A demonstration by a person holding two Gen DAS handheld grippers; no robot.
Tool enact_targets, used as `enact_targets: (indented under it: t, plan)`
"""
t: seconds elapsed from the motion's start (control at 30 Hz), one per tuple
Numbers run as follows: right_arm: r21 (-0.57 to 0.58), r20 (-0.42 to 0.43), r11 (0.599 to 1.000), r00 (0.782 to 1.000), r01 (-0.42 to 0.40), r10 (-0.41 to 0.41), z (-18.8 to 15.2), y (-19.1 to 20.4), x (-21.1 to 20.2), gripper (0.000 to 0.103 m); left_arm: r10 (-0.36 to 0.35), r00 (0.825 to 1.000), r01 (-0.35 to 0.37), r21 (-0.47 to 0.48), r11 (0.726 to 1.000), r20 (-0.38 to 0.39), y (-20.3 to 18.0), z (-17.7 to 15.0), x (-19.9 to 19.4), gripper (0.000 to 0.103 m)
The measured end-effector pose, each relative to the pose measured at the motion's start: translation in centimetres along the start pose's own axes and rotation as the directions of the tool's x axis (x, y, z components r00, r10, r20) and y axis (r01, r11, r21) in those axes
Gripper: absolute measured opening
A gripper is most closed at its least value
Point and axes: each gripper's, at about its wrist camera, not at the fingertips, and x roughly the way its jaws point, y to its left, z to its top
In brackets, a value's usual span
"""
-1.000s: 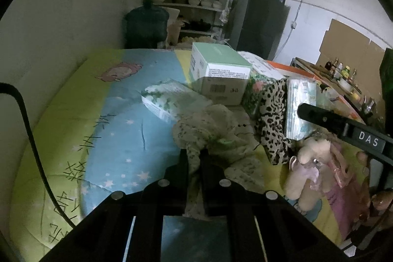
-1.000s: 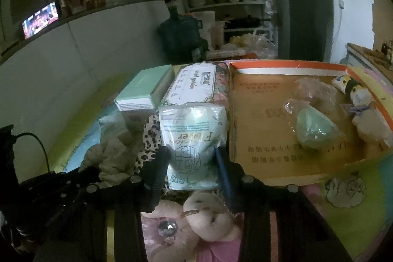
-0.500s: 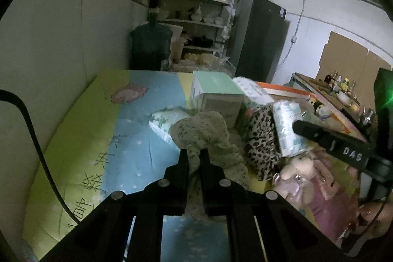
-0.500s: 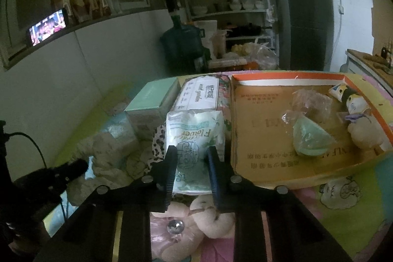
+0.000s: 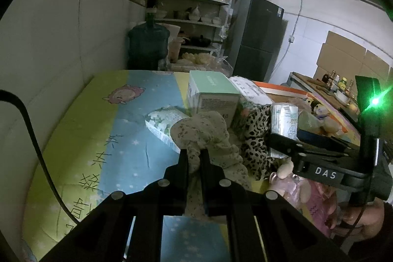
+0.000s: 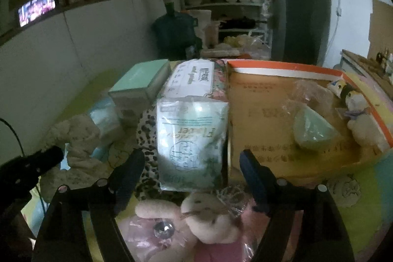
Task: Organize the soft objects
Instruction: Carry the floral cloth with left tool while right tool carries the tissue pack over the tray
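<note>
left gripper: jaws pinched tight on the floral cloth, a fold bunched up between the tips; rest of the cloth drapes down to 5 o'clock onto the mat.
right gripper: jaws spreading wide, opening right now; the tissue pack sits between the tips, pads not pressing it. Pack is blurred.
tissue pack: lies at 12 o'clock from the right gripper, printed face up, against the near left corner of the cardboard tray.
cardboard tray: orange rim, at 1–2 o'clock in the right view; holds a pale green bagged item and small plush toys along its right wall.
pink plush doll: at 6 o'clock below the right gripper, wrapped in clear plastic, just beside the pack's near edge.
leopard cloth: at 3 o'clock of the floral cloth, touching it.
green box: at 12 o'clock behind the floral cloth, upright.
flat wipes pack: at 10 o'clock of the floral cloth, partly under it.
mat: cartoon print, under everything.
person: a hand at the lower right of the left view, under the right gripper's body.
</note>
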Motion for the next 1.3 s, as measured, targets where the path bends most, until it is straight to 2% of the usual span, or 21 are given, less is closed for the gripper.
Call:
enact_targets:
  t: [0.03, 0.07, 0.13, 0.33, 0.4, 0.77, 1.3]
  plan:
    - [-0.006, -0.003, 1.0, 1.0, 0.011, -0.011, 0.0, 0.1, 0.1, 0.075, 0.001, 1.0, -0.001, -0.002, 1.0, -0.001, 0.1, 0.0, 0.0, 0.009]
    - [-0.015, -0.005, 0.999, 0.999, 0.042, -0.042, 0.0, 0.2, 0.2, 0.064, 0.002, 1.0, -0.002, -0.005, 1.0, -0.002, 0.2, 0.0, 0.1, 0.009]
    - [-0.02, 0.001, 0.997, 0.997, 0.077, -0.077, 0.0, 0.1, 0.2, 0.055, 0.003, 1.0, -0.003, -0.008, 1.0, -0.001, 0.4, 0.0, 0.2, 0.009]
    - [0.031, 0.021, 0.999, 0.999, 0.026, -0.027, -0.1, -1.2, -0.7, 0.049, 0.001, 1.0, -0.001, -0.015, 1.0, 0.003, 0.5, 0.4, 0.3, 0.009]
    - [0.037, 0.046, 0.999, 0.999, 0.009, -0.011, 0.0, -1.3, -1.3, 0.045, 0.0, 1.0, 0.0, -0.016, 1.0, 0.008, 0.5, 0.4, 0.1, 0.009]
    - [0.027, 0.15, 0.999, 0.988, -0.027, 0.022, 1.0, -1.1, -4.7, 0.043, -0.007, 0.999, 0.007, 0.004, 1.0, 0.032, -0.3, 0.9, -0.8, 0.009]
    - [0.018, 0.225, 1.0, 0.974, -0.017, 0.013, 1.7, -2.1, -8.5, 0.043, -0.051, 0.993, 0.047, 0.042, 0.998, 0.105, -3.5, 3.2, -2.6, 0.009]
